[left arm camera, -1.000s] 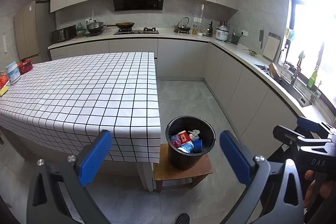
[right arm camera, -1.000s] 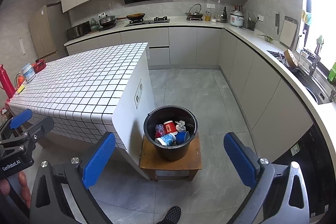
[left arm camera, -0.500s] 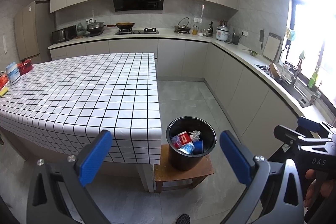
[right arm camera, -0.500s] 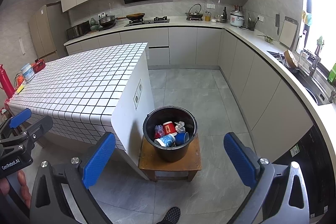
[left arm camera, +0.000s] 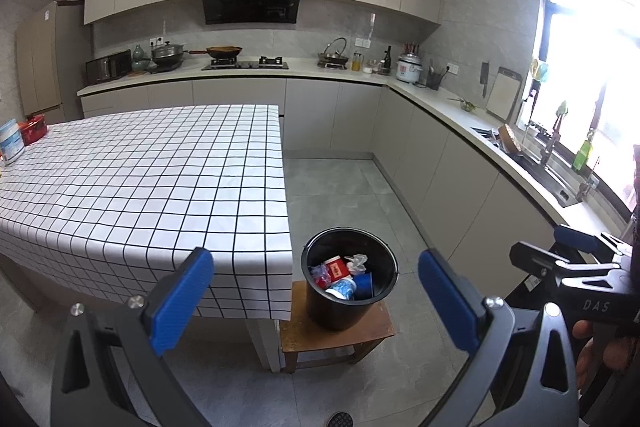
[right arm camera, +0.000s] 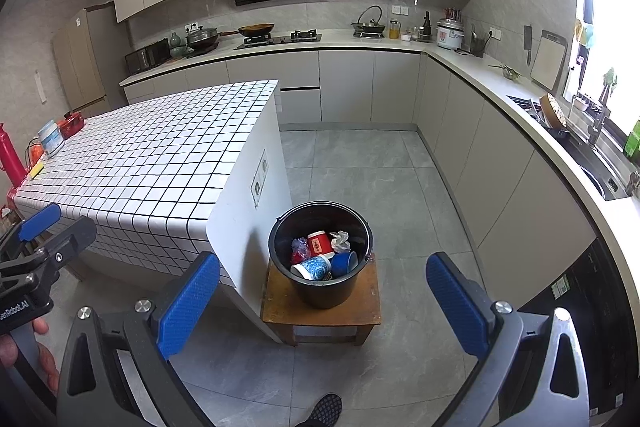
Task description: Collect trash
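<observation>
We hold both sets of jaws spread, nothing in either: left gripper (left arm camera: pixel 316 291), right gripper (right arm camera: pixel 323 293). Trash sits in the black bucket (right arm camera: pixel 320 254) on a wooden stool (right arm camera: pixel 320 307) beside the desk (left arm camera: pixel 132 179). Desk mid looks bare, so prob. near done. Nothing blocks the bucket; far-end jars (right arm camera: pixel 51 139) aren't obviously trash.

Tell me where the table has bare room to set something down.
The checkered tablecloth is bare from the bucket end across its middle. Only the far end is crowded: white tub, red container, red bottle.
</observation>
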A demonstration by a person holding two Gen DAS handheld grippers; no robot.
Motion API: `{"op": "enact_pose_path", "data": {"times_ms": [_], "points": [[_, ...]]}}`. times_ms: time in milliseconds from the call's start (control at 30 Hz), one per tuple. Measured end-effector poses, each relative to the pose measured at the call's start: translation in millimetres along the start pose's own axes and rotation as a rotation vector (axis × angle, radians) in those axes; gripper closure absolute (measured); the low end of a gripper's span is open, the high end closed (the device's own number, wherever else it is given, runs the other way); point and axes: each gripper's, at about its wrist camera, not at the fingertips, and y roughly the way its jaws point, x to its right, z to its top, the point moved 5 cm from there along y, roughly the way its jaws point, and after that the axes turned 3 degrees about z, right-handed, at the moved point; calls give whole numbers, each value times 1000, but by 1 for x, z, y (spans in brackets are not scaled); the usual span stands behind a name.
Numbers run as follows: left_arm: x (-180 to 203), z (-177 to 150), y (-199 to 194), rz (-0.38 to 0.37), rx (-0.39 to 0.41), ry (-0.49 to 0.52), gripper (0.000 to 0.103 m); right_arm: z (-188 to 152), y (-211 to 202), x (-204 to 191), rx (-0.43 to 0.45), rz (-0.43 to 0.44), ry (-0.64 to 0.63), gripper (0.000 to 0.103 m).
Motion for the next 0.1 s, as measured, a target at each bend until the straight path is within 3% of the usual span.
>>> {"op": "enact_pose_path", "data": {"times_ms": [100], "points": [[1,0,2,4,-4,-6,0,1,1,2,-1,-2,2,0]]}}
